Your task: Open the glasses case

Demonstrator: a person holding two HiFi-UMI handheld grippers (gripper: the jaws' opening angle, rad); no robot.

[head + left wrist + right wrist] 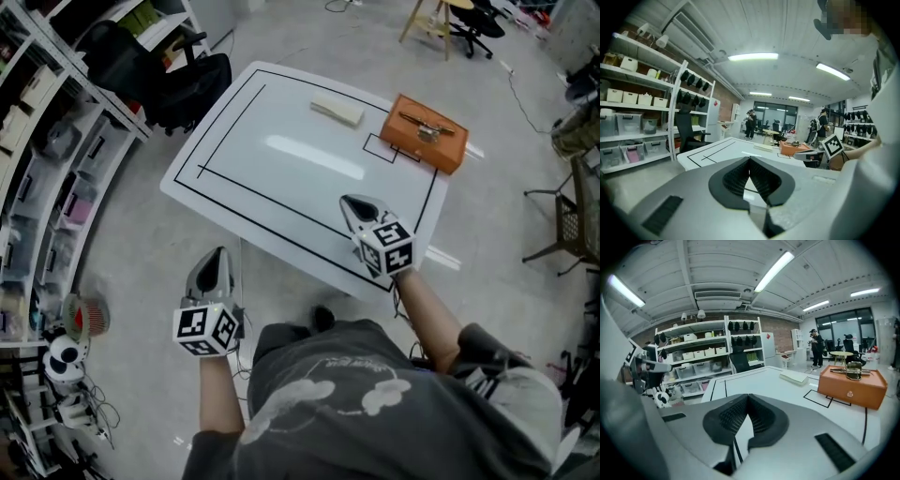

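Note:
A flat cream glasses case lies shut at the far side of the white table; it also shows in the right gripper view. To its right stands an orange box with a small metal object on top. My right gripper hovers over the table's near right part, short of both, jaws together and empty. My left gripper hangs over the floor off the table's near left edge, pointing at the table, jaws together with nothing in them.
Storage shelves with bins line the left side, and a black office chair stands at the table's far left corner. A wooden stool and another chair are beyond the table. Cables and a toy panda lie on the floor.

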